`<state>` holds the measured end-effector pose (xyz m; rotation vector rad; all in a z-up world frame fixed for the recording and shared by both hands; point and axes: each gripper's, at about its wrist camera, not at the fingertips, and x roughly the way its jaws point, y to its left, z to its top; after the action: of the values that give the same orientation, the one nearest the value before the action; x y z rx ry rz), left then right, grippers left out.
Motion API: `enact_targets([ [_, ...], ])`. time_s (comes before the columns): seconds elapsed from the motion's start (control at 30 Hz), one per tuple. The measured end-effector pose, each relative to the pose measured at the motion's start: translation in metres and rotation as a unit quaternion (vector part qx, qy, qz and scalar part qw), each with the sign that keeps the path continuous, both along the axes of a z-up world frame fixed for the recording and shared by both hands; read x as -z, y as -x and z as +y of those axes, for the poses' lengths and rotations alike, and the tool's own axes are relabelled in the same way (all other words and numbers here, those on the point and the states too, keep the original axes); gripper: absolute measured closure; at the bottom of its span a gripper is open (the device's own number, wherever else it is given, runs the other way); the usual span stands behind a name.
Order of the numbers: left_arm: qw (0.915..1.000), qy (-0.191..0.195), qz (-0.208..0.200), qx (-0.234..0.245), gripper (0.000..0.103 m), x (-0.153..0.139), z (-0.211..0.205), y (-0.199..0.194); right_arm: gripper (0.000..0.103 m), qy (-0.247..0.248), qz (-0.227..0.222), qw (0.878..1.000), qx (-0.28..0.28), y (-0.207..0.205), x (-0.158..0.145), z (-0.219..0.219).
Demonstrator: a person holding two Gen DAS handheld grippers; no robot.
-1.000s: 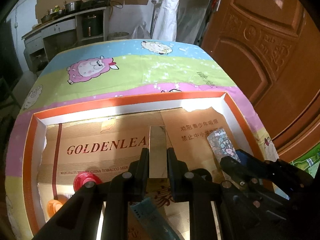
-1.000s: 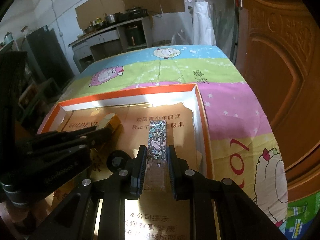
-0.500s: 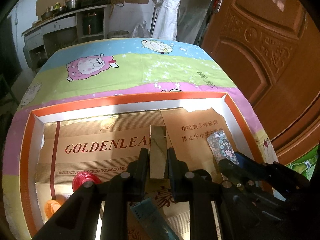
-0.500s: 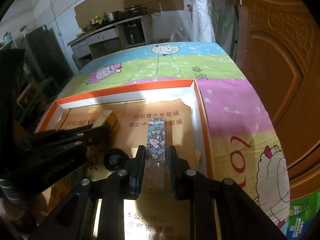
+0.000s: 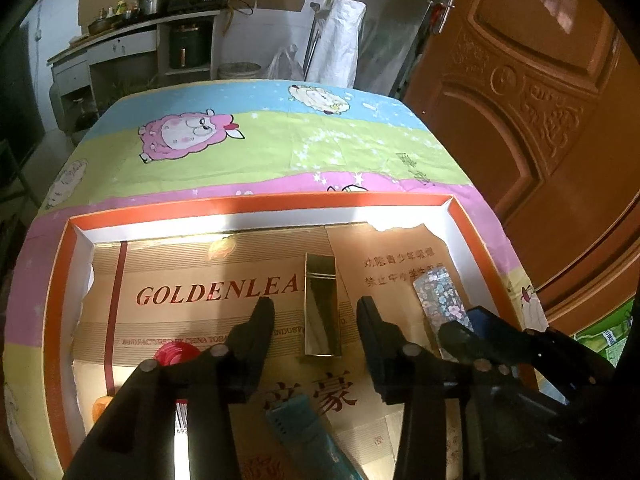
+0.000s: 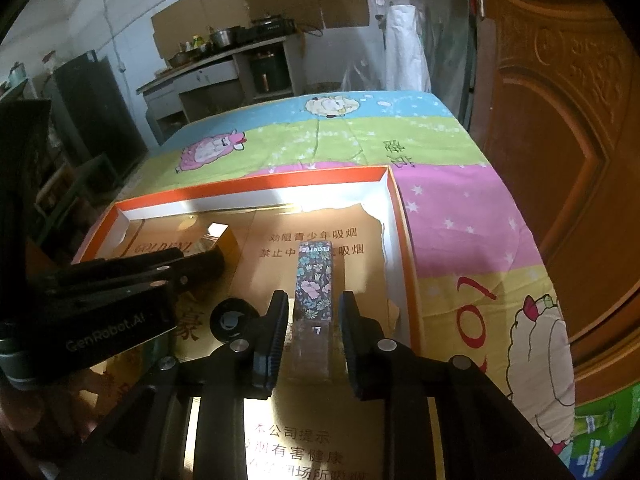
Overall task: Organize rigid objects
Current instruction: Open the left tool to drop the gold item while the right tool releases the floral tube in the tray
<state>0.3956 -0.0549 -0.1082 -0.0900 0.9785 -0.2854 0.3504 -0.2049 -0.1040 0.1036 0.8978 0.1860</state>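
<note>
Left hand-held gripper [image 5: 316,306] spread wide, jaws just opened, fingers clear on both sides of a gold box [image 5: 320,304]. Gold box lying flat between them on the cardboard lining [image 5: 192,264] of a shallow orange-rimmed tray [image 5: 256,202], touched by neither finger. Printed across that cardboard, partly behind the box: "GOLDENLEA". Near the left finger, a red round cap [image 5: 174,354]; below it, at the tray's left edge, something orange [image 5: 100,406], mostly hidden. At the lower middle of the left wrist view, a teal flat item [image 5: 304,432] lying slantwise.

Right hand-held gripper [image 6: 314,306] parted a little, jaws just opening, a thin gap showing on each side of a floral box [image 6: 314,280]. Floral box resting lengthwise on the cardboard near the tray's right wall [image 6: 394,240], far end pointing away, near end clear plastic. Fingers flanking it, not pressing. Left of the right gripper's left finger, a black round knob [image 6: 232,320].

Gold box and floral box side by side in the tray, apart from each other, gold one to the left. Tray resting on a counter under a bright cartoon-sheep cloth [image 5: 256,148]. Carved wooden door [image 6: 560,160] along the right.
</note>
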Motion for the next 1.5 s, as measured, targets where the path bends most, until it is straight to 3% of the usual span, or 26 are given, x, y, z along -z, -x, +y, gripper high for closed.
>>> enact_targets([
  [0.7, 0.9992, 0.001, -0.041, 0.005, 0.06, -0.037, 0.001, 0.028, 0.072, 0.002, -0.01, 1.0, 0.004, 0.021, -0.02, 0.002],
  [1.5, 0.9975, 0.009, -0.069, -0.002, 0.06, -0.079, 0.019, 0.086, 0.072, 0.01, -0.043, 0.999, -0.001, 0.075, -0.068, 0.013],
])
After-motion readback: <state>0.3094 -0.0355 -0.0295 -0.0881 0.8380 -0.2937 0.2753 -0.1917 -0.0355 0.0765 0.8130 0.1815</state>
